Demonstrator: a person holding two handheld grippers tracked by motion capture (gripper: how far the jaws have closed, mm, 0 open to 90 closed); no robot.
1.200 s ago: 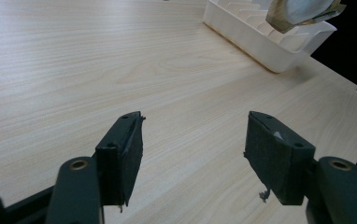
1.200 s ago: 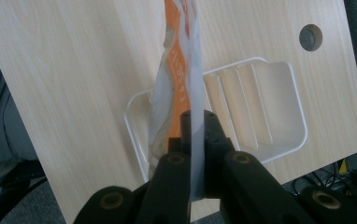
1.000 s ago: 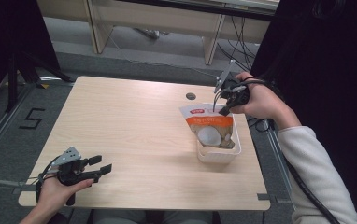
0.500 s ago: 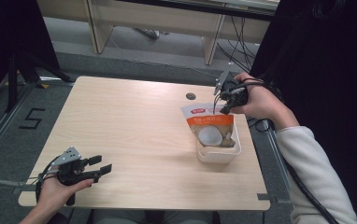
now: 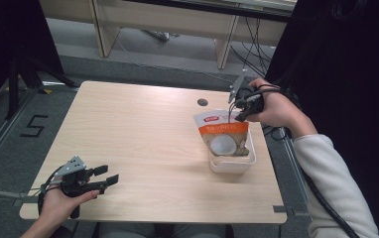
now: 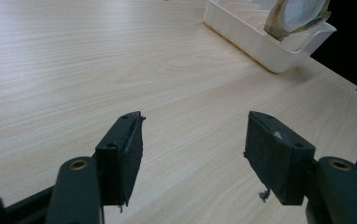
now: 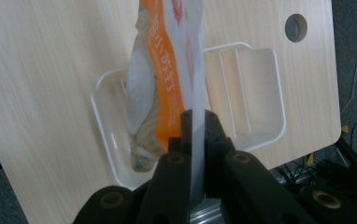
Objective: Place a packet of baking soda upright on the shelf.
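An orange and white snack pouch point(image 5: 223, 135) with a round white picture stands tilted in a white plastic tray point(image 5: 232, 165) at the table's right side. My right gripper point(image 5: 238, 115) is shut on the pouch's top right corner; in the right gripper view the pouch point(image 7: 165, 84) hangs edge-on from the jaws down into the tray point(image 7: 256, 88). My left gripper point(image 5: 109, 174) rests open near the table's front left corner, far from the tray, with nothing between its pads point(image 6: 123, 154). The tray point(image 6: 260, 39) and the pouch's lower end point(image 6: 298, 14) show ahead of it.
A light wooden table point(image 5: 143, 129) has a round cable hole point(image 5: 202, 102) just behind the tray. The tray sits close to the table's right edge. Desk legs and cables stand on the floor beyond the far edge.
The right gripper has kept hold of the pouch with only a slight shift. The left gripper has stayed in place.
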